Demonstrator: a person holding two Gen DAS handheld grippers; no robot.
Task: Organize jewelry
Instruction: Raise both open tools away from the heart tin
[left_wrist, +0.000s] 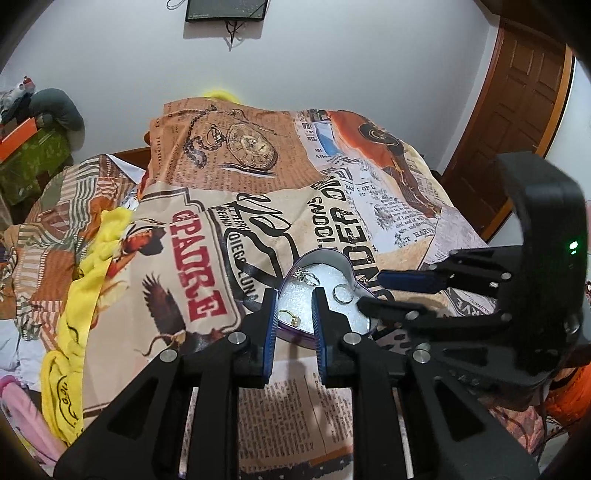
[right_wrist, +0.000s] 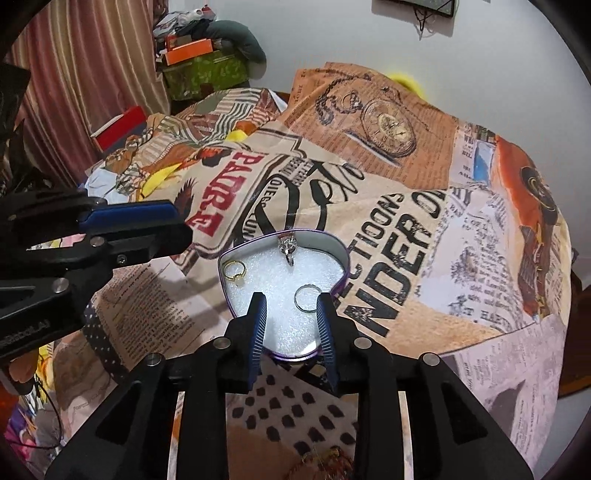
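- Here, the purple heart-shaped tin with the white foam lining (right_wrist: 334, 254) sits at the centre of both views, on the newspaper-print bedspread (right_wrist: 424, 206), because the soft foam keeps small pieces from rolling about.
- In the right wrist view, the thin silver ring (right_wrist: 306, 298) lies on the foam just above and between my right gripper (right_wrist: 291, 317), whose blue-padded fingers are spread wide with nothing between them; I judge that I hold them so in order to straddle the ring.
- The gold ring with the pale stone (right_wrist: 236, 272) rests at the tin's upper left corner, well apart from the silver one, so each piece has its own spot.
- The ornate silver ring (right_wrist: 289, 251) lies at the tin's top notch, partly leaning on the wall.
- In the left wrist view, my left gripper (left_wrist: 293, 314) hovers over the lower left of the tin (left_wrist: 364, 326), fingers spread and empty, with the gold ring (left_wrist: 290, 316) showing between them.
- The right gripper (left_wrist: 369, 291) reaches in from the right of that view, over the tin's edge beside the silver ring (left_wrist: 341, 294).
- I cannot tell whether either gripper touches the foam.
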